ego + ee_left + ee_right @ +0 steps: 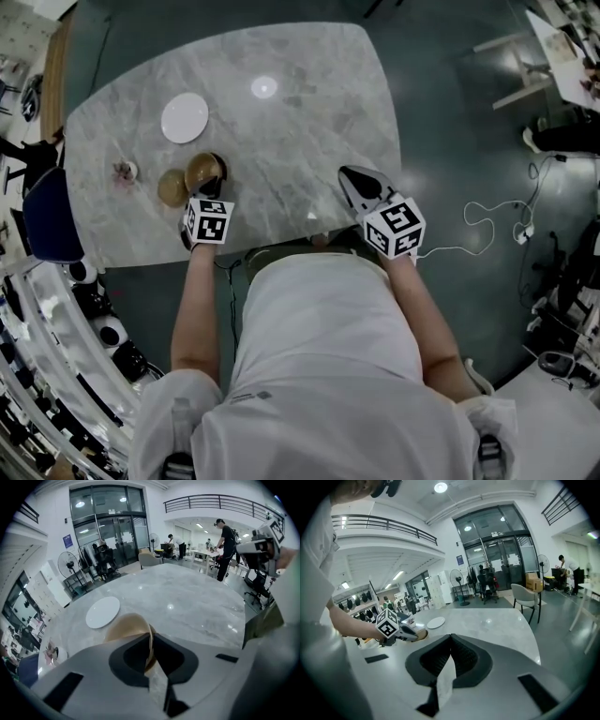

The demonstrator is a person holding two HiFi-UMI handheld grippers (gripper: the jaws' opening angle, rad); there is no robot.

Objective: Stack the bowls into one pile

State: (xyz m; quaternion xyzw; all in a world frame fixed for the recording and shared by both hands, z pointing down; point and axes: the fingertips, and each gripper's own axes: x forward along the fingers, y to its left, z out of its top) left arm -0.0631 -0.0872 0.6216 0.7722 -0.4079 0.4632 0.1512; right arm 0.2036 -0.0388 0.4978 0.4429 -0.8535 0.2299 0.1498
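The left gripper (151,645) had its fingers (131,660) pinched narrow on the rim of a tan bowl (125,624), with the bowl's wall standing between them. The right gripper (450,644) had its fingers closed on nothing, at centre right of the head view over the marble surface (281,141). The held bowl was at centre left of that view, just beside the second bowl (172,188). The step in hand looked like bringing the gripped bowl to its neighbour. The next move would call for lifting it over and lowering it squarely inside. Counted: two bowls, one white plate (185,118), and one small object (124,171) too small to identify.
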